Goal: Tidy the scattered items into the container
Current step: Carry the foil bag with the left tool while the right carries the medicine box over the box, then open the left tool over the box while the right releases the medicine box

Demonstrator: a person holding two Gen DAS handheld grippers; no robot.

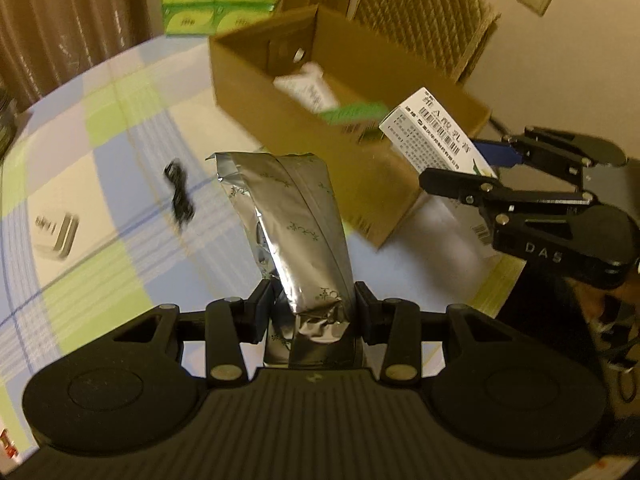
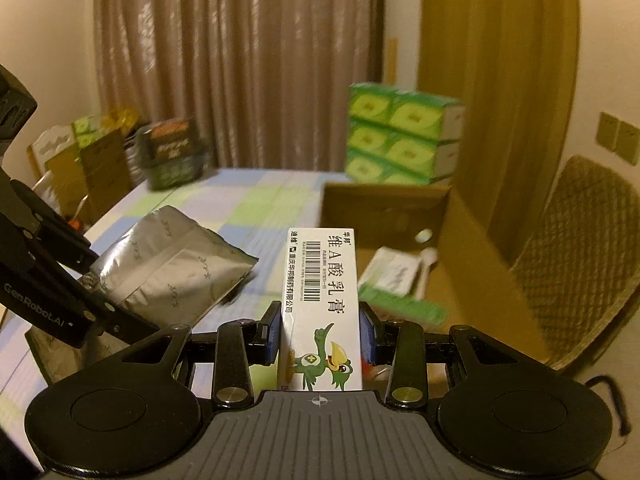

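Observation:
My left gripper [image 1: 314,308] is shut on a silver foil pouch [image 1: 288,220] and holds it above the checked tablecloth, short of the open cardboard box [image 1: 360,184]. My right gripper [image 2: 322,332] is shut on a white medicine carton [image 2: 324,288] with a barcode and a green bird, held near the box's near edge [image 2: 360,196]. In the left wrist view the right gripper [image 1: 476,164] with its carton [image 1: 436,132] hangs over the box's right corner. In the right wrist view the left gripper and pouch [image 2: 168,264] are at left. Inside the box lie a white packet [image 2: 396,268] and a green box [image 2: 404,304].
On the tablecloth lie a black clip [image 1: 180,192] and a small white charger-like block [image 1: 58,232]. Green tissue packs [image 2: 400,136] are stacked behind the box. A woven chair [image 2: 580,248] stands at right, and curtains and cartons at the back left.

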